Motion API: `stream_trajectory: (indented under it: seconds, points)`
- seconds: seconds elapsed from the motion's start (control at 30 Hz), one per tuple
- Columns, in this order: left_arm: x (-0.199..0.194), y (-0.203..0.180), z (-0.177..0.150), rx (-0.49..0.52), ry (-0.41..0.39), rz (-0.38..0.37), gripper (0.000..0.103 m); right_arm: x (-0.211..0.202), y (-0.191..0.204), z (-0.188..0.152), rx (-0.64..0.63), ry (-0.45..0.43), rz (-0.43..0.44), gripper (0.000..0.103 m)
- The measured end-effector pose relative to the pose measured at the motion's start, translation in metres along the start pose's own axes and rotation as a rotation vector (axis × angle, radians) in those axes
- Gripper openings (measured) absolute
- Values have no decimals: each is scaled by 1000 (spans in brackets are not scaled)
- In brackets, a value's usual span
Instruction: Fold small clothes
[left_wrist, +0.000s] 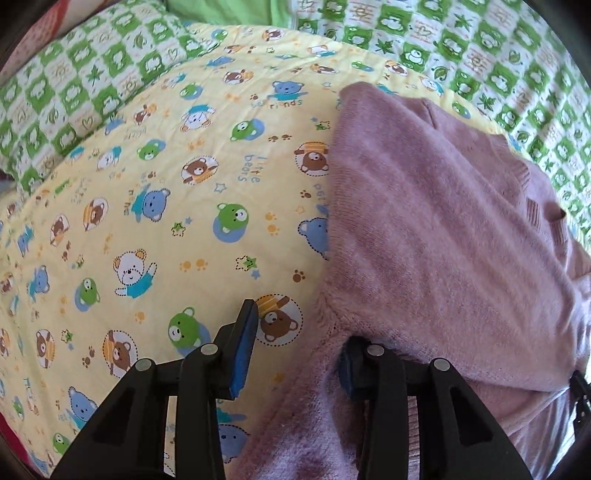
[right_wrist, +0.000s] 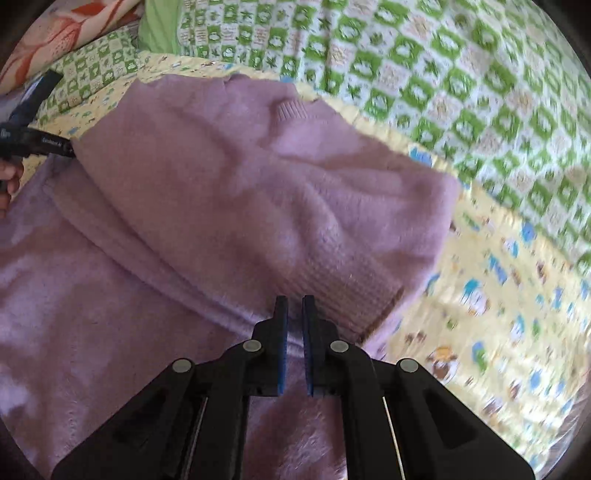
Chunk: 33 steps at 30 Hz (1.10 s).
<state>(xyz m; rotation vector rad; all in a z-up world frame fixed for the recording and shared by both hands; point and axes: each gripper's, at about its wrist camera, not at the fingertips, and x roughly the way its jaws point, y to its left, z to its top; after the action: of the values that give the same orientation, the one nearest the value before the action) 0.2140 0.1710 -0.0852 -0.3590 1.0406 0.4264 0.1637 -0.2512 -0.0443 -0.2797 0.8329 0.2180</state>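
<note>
Two views. Left wrist: left gripper (left_wrist: 295, 343) jaws spread astride pink sweater (left_wrist: 443, 221) edge on yellow blanket (left_wrist: 166, 184), not visibly pinching. Right wrist: right gripper (right_wrist: 294, 325) jaws pressed together, empty, above folded sleeve cuff (right_wrist: 354, 291). Mid-fold, probably; next needs reopening and a fresh pinch.

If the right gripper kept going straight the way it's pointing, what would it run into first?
Most likely the pink sweater: the right gripper, jaws shut and empty, points at the ribbed cuff of the folded-over sleeve just ahead. How near it is cannot be judged.
</note>
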Motion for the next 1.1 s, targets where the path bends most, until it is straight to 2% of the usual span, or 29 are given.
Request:
stream_trajectory:
  seconds: [0.23, 0.3, 0.37, 0.47, 0.53, 0.6, 0.63, 0.73, 0.8, 0.9, 1.1]
  points:
    - [-1, 20, 1, -17, 26, -79, 42, -12, -18, -5, 150, 13, 80, 13]
    - [-7, 22, -4, -4, 42, -109, 42, -19, -26, -3, 219, -5, 104, 24]
    - [-18, 28, -11, 16, 54, -169, 40, -25, -35, -2, 287, -26, 109, 39]
    - [-43, 29, -22, 41, 34, -255, 42, -31, -52, -1, 396, -47, 112, 41]
    - [-55, 29, -16, 44, 12, -294, 49, -30, -60, 3, 434, -46, 107, 42]
    - [-58, 26, -4, 24, -3, -306, 63, -27, -67, 9, 465, -49, 106, 51]
    - [-56, 24, 3, 6, -1, -310, 66, -25, -71, 11, 486, -51, 99, 61]
    - [-40, 13, 26, -37, 10, -341, 68, -17, -85, 17, 568, -55, 57, 75]
    - [-21, 3, 47, -31, 27, -327, 72, -10, -95, 20, 620, -44, 41, 76]
    - [6, -7, 71, -37, 57, -302, 72, 7, -109, 26, 673, -27, 49, 76]
    - [38, -10, 99, -73, 84, -322, 72, 33, -141, 42, 756, -36, 71, 76]
